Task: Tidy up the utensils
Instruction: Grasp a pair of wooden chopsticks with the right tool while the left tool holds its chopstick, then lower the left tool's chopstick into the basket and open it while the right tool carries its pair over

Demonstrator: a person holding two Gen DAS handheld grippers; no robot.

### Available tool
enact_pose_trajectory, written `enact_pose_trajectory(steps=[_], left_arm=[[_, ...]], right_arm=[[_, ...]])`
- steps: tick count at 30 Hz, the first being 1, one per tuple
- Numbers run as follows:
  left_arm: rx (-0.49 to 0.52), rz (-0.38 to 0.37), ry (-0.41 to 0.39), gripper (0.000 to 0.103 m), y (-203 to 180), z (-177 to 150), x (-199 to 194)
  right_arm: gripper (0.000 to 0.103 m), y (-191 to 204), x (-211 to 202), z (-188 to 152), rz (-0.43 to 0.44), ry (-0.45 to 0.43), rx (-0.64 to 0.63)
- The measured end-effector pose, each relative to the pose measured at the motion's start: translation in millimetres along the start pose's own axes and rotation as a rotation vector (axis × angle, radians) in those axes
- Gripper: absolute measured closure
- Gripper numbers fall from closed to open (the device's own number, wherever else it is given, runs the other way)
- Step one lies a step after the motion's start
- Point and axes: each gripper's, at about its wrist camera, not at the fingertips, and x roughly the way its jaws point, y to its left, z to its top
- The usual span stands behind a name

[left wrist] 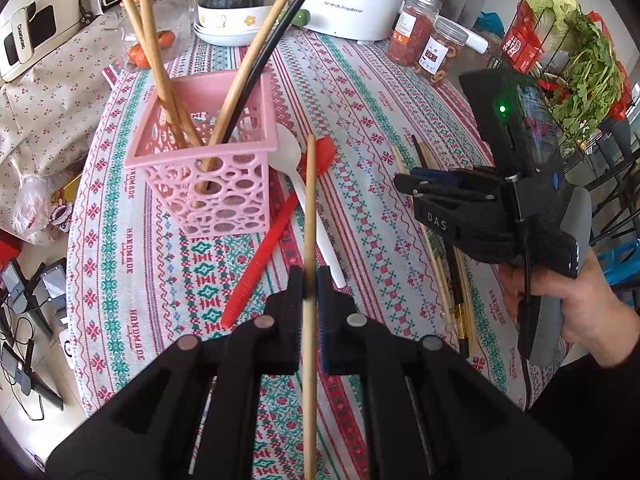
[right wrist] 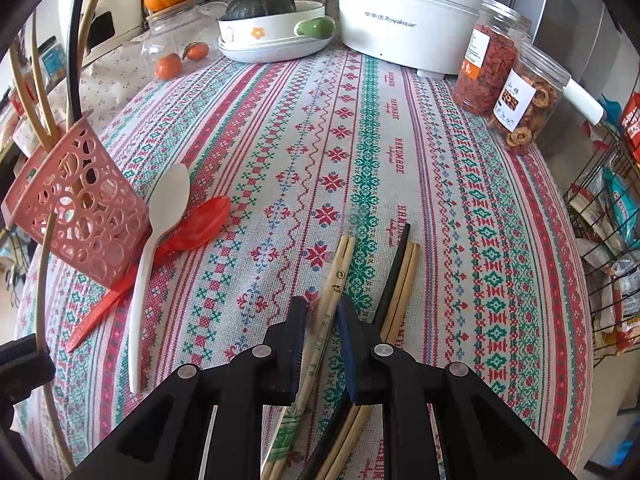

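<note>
The left gripper (left wrist: 309,280) was clamped on a single wooden chopstick (left wrist: 309,216), its free end pointing up toward the near right corner of the pink basket (left wrist: 208,168). The step in hand looked like dropping that stick into the basket. To do it well, the tip would want lifting clear of the basket's near rim and swinging over the open mouth, then tilting steeper before letting go, so it slid in beside the chopsticks already leaning there (three wooden and one black, as far as could be told) rather than knocking them or tipping the light basket.

The right gripper (right wrist: 322,318) had its fingers apart, straddling a pale printed pair of chopsticks (right wrist: 334,280) lying flat on the tablecloth (right wrist: 460,184), well to the right of the basket; whether the pads touched them could not be told. A black stick and more wooden ones (right wrist: 400,280) lay just beside it. A white spoon (right wrist: 160,232) and a red spoon (right wrist: 200,224) lay crossed against the basket's right side, not yet sorted.
</note>
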Motion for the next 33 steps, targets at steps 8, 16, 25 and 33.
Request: enact_pose_trajectory(steps=[8,16,25,33], left_arm=[[-0.013,0.009,-0.049,0.095,7.5,-1.3,-15.5],[-0.040,0.002,-0.158,0.095,18.7,-1.6,-57.2],[-0.050,-0.018,-0.331,0.096,25.9,5.7,-120.4],[-0.082,0.015,-0.577,0.095,35.0,23.8,-168.6]], right_arm=[[0.093,3.4,-9.6,3.1,0.041,-0.038,0.022],[0.093,3.0,-82.4,14.3,0.145,-0.234,0.089],[0.093,7.8,-178.1,13.9,0.245,-0.468,0.109],[0.093,23.1,-222.7,18.2,0.292,-0.628,0.118]])
